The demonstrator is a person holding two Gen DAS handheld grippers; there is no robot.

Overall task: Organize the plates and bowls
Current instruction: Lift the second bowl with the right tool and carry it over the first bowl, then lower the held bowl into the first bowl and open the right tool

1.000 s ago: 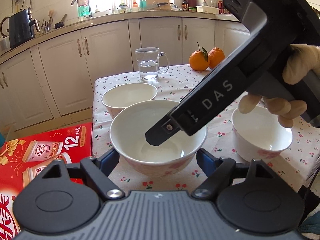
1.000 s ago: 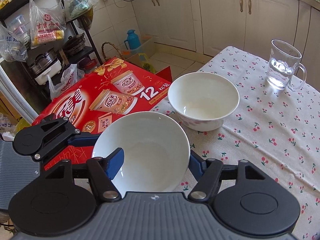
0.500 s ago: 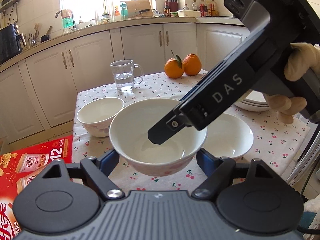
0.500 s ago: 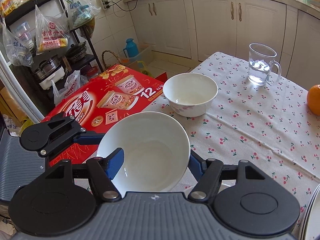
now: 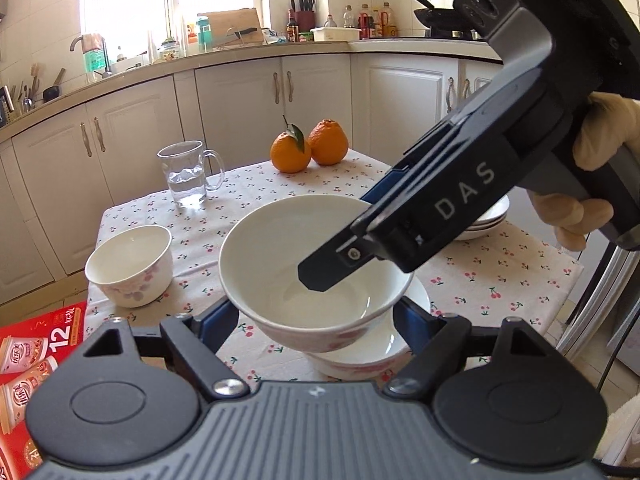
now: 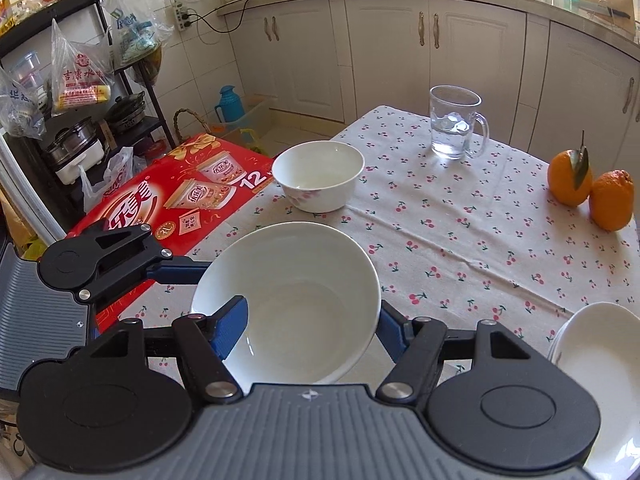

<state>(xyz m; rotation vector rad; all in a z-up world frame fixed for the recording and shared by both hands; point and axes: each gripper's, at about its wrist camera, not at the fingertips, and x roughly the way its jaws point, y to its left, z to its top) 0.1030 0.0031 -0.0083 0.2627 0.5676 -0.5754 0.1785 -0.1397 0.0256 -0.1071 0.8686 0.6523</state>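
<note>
While both units grip it, the large white bowl [image 5: 316,268] hangs just above a second bowl [image 5: 372,356] on the tabletop [image 5: 500,276]. Left hand-held gripper [image 5: 318,320] clamps its outer sides; right hand-held gripper [image 6: 310,320] pinches its rim, one finger inside. Small bowl [image 6: 318,176] sits near the glass mug [image 6: 454,128], plates [image 6: 596,332] at right.

Glossy white ceramic bowl with pink floral print [image 5: 316,276] — upright, empty, lifted just above a second matching white bowl [image 5: 372,354] on the cloth. Smaller white floral bowl [image 5: 130,266] at nine o'clock, upright, well apart. Stacked white plates [image 5: 486,218] at two o'clock — partly hidden.
</note>
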